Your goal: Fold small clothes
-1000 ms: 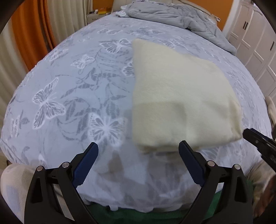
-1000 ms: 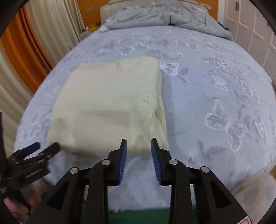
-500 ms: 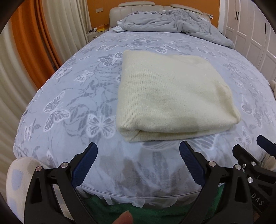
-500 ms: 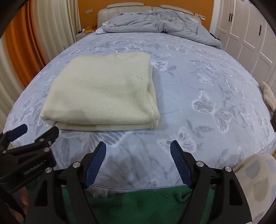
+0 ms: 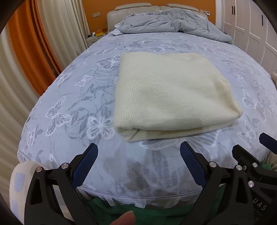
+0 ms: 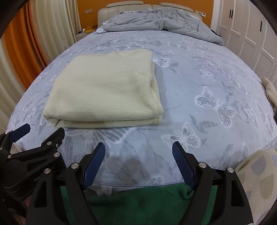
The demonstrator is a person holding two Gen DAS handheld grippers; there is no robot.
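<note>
A wide bed [image 5: 72, 97] fills both views, covered by a pale blue sheet printed with white and grey butterflies. At its far end a rumpled grey duvet [image 5: 169, 22] lies heaped against a padded headboard [image 6: 121, 5]. Orange and cream curtains [image 5: 34, 52] hang along the left side, and white cupboard doors [image 6: 251, 31] stand on the right.

On the near half of the bed lies the cream knitted garment [image 5: 169, 97], folded into a thick, roughly square stack with its layered edge facing the cameras. It rests flat on the sheet, touched by neither pair of tongs.

The left tongs [image 5: 138, 162] hang over the near edge of the mattress, spread wide with nothing between the blue pads; the garment lies just beyond them and slightly to their right. The right tongs [image 6: 138, 157] have just been opening and now stand equally wide, also empty; the garment lies ahead and to their left, its right corner just beyond the left pad. Each pair shows at the edge of the other's view, side by side and apart.

A green cloth [image 6: 138, 200] shows below the mattress edge, and a fingertip [image 5: 124, 219] pokes in at the bottom of the left view.
</note>
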